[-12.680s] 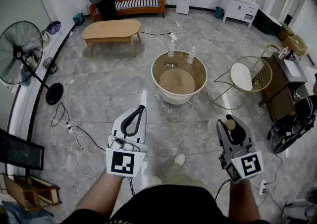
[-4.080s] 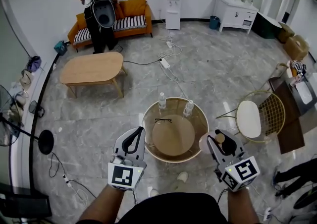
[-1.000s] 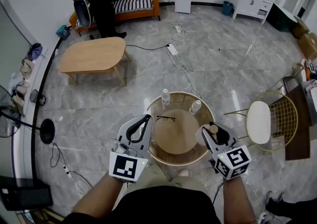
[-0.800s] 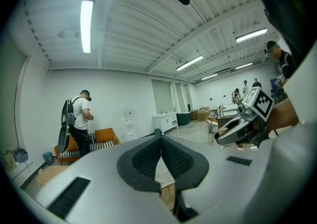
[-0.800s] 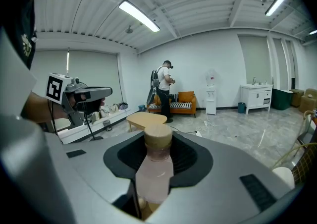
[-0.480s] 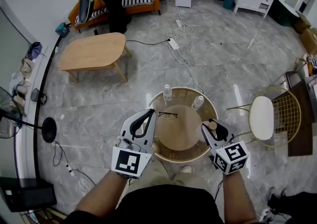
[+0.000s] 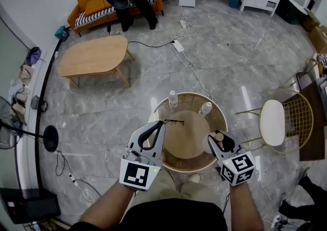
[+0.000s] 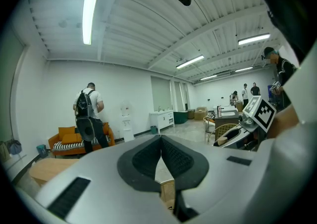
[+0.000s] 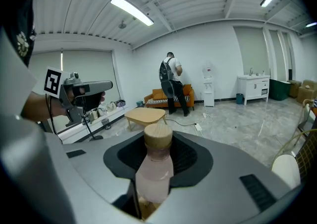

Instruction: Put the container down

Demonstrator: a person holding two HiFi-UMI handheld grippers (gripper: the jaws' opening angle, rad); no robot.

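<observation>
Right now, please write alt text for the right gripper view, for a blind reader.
The right hand-held gripper is shut on an upright pale pink bottle with a tan cap. Behind it: a coffee table, an orange sofa and a person wearing a backpack.

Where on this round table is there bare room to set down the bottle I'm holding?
The wooden centre disc is bare, from the eyeglasses at its far edge to the near rim. The far side is crowded: two clear bottles stand there. The right gripper holds the pink bottle by the disc's right side.
</observation>
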